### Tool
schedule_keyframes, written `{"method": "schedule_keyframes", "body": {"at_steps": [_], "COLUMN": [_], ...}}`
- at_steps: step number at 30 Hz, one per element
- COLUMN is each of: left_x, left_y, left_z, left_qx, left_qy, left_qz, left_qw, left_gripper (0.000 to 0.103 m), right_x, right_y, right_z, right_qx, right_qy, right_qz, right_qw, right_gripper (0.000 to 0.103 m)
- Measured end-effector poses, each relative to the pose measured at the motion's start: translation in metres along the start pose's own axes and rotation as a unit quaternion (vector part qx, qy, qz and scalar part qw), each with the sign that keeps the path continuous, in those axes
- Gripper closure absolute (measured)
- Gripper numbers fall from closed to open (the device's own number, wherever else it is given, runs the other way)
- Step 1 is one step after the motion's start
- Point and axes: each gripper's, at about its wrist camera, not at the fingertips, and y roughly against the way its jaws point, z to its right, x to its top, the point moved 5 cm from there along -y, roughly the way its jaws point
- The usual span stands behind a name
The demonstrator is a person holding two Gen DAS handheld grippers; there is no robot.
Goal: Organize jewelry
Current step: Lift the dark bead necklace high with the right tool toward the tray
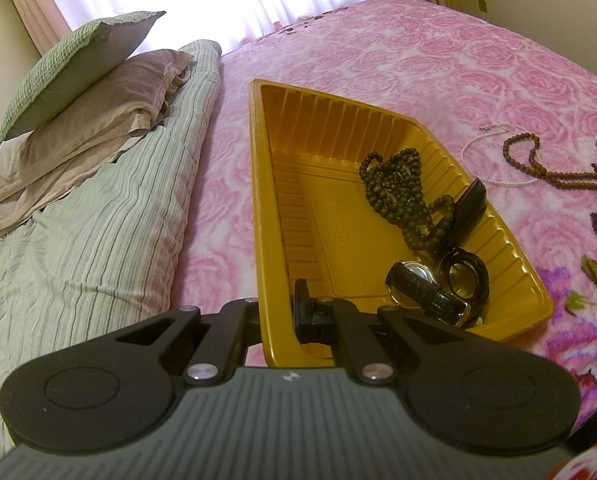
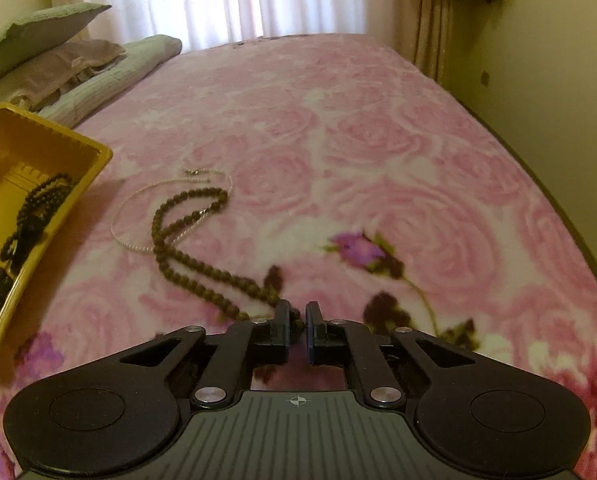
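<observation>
A gold plastic tray point(image 1: 282, 128) lies on the pink rose bedspread. In it are a dark bead necklace point(image 1: 394, 184), a black watch point(image 1: 430, 292) and a black ring-shaped piece point(image 1: 468, 276). My left gripper point(image 1: 282, 312) is shut on the tray's near wall. On the bedspread to the right lie a brown bead necklace point(image 2: 178, 236) and a thin pearl strand point(image 2: 138, 204); both also show in the left wrist view, the necklace point(image 1: 538, 160) beside the strand point(image 1: 470, 148). My right gripper point(image 2: 297, 320) is shut on the near end of the brown bead necklace.
Folded striped bedding point(image 1: 98, 220) and pillows point(image 1: 70, 64) lie left of the tray. The tray's corner point(image 2: 94, 152) shows at the left of the right wrist view. A curtained window point(image 2: 218, 0) is behind the bed, a wall point(image 2: 558, 80) to the right.
</observation>
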Motion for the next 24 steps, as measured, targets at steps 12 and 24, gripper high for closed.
{"method": "schedule_keyframes", "body": {"at_steps": [12,24], "left_x": [0.000,0.000], "left_y": [0.001,0.000], "left_z": [0.000,0.000], "left_qx": [0.001,0.000], "left_qy": [-0.001,0.001], "left_qz": [0.000,0.000], "left_qw": [1.0000,1.0000], "left_gripper": [0.099,0.098], "right_x": [-0.001,0.009], "right_y": [-0.012,0.000], "right_z": [-0.019,-0.016], "right_qx": [0.006,0.006], "right_qy": [0.163,0.138], "right_qz": [-0.052,-0.040], "right_qw": [0.985,0.990], "right_gripper": [0.085,0.097]}}
